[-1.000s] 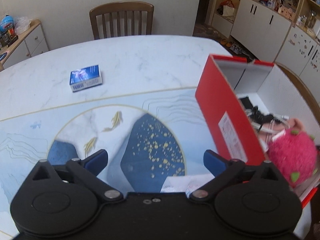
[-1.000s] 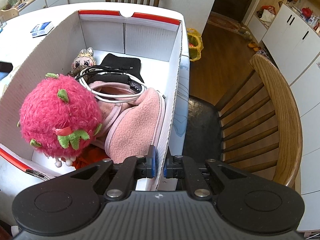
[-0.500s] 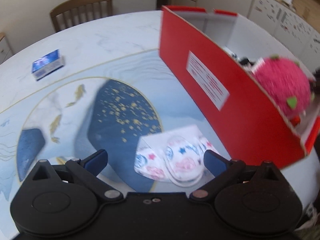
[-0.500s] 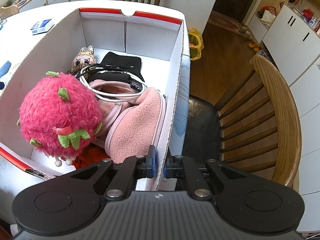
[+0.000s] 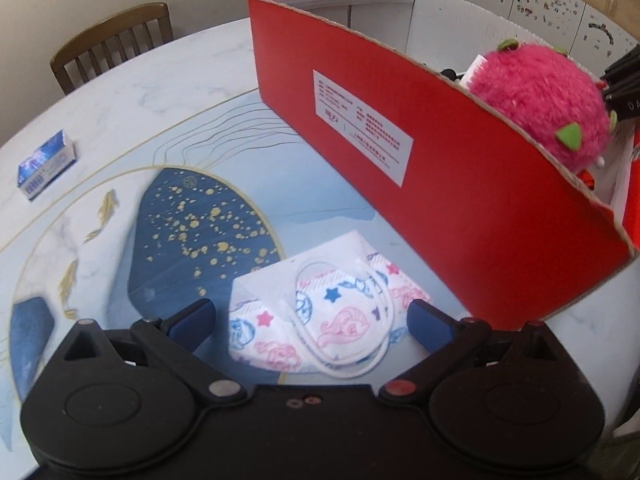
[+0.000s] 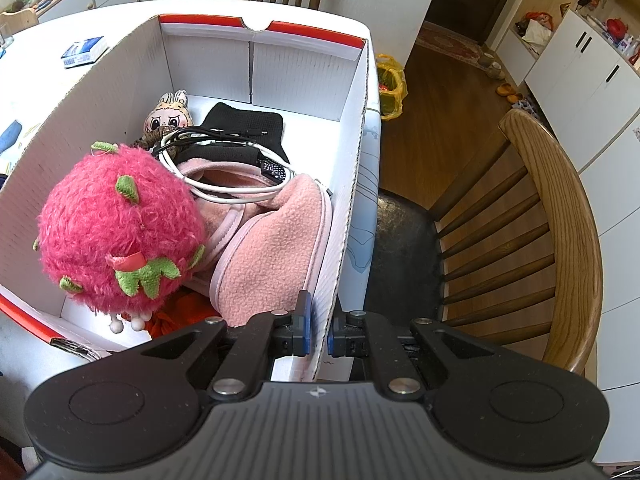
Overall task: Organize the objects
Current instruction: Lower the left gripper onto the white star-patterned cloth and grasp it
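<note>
Room: looks like somebody's dining area, a marble-look tabletop (image 5: 168, 92) with a blue and gold fish pattern, wooden chairs around it, white cabinets sitting at the far right.
Box: big red cardboard box (image 5: 460, 184) is standing on the right side of the tabletop, already holding a pink fuzzy plush (image 6: 116, 232), a pink fleece thing (image 6: 272, 256), coiled cables (image 6: 224, 196), a black cloth (image 6: 244, 124) and a little bunny-face doll (image 6: 168, 120).
Mask: kids' face mask (image 5: 320, 316) with stars and cartoon prints is lying flat on the near tabletop, just beside the box's red wall, outside it.
Left gripper: left gripper (image 5: 312, 320) is hanging low over the mask with its fingers spread wide, one on each side, not squeezing anything yet.
Right gripper: right gripper (image 6: 318, 336) is pinching the near part of the box's right wall, I'd guess to steady it.
Leftover: small blue packet (image 5: 46, 164) is sitting well apart at the far left.
What could go wrong: mask is thin and floppy, so closing too high is probably just catching an ear loop or nothing. Going too low risks scraping the tabletop. Mask could also be snagging on the box rim on the way in.
</note>
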`<state>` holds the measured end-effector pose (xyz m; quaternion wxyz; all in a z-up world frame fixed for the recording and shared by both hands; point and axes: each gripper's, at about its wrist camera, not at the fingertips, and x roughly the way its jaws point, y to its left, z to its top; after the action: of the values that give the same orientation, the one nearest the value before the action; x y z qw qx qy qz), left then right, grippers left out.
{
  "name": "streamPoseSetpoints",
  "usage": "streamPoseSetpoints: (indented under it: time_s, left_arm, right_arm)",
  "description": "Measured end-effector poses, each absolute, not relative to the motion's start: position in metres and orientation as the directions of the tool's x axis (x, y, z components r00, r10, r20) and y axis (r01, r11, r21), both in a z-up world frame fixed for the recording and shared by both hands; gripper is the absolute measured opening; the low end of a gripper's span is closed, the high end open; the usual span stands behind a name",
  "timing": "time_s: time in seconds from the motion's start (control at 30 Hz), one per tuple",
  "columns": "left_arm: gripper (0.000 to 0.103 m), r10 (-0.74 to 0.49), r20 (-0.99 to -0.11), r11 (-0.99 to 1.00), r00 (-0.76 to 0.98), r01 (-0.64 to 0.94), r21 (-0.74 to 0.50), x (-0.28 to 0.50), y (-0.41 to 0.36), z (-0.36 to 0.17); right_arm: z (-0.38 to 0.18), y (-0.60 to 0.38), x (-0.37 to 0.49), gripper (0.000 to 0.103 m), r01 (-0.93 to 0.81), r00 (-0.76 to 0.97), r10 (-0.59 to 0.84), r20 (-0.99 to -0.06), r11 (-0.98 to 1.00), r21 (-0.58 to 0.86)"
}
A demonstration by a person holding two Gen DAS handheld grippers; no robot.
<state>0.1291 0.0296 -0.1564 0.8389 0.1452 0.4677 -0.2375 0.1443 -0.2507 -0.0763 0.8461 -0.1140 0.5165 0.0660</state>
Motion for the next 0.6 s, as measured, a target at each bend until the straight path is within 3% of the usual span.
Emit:
streamPoseSetpoints:
  time_s: [0.27, 0.5, 0.6]
  left_arm:
    - [0.102, -0.274, -0.855, 0.852, 0.441, 0.523, -0.003, 0.1349, 0.0306, -0.1571]
    - [0.090, -0.271, -0.857, 0.856, 0.439, 0.517, -0.006, 0.1355, 0.0312, -0.1522]
    - [0.076, -0.266, -0.854, 0.865, 0.447, 0.501, -0.007, 0.1360, 0.0342, -0.1488]
  right_arm:
    - [-0.0772, -0.2514, 0.1439, 0.007, -0.225, 0.458, -0.007, -0.889, 0.967, -0.124]
    - [-0.0773, -0.2519, 0.1434, 0.007, -0.224, 0.457, -0.008, -0.889, 0.967, -0.124]
    - [-0.0772, -0.2519, 0.1434, 0.007, -0.224, 0.457, -0.008, -0.889, 0.967, -0.124]
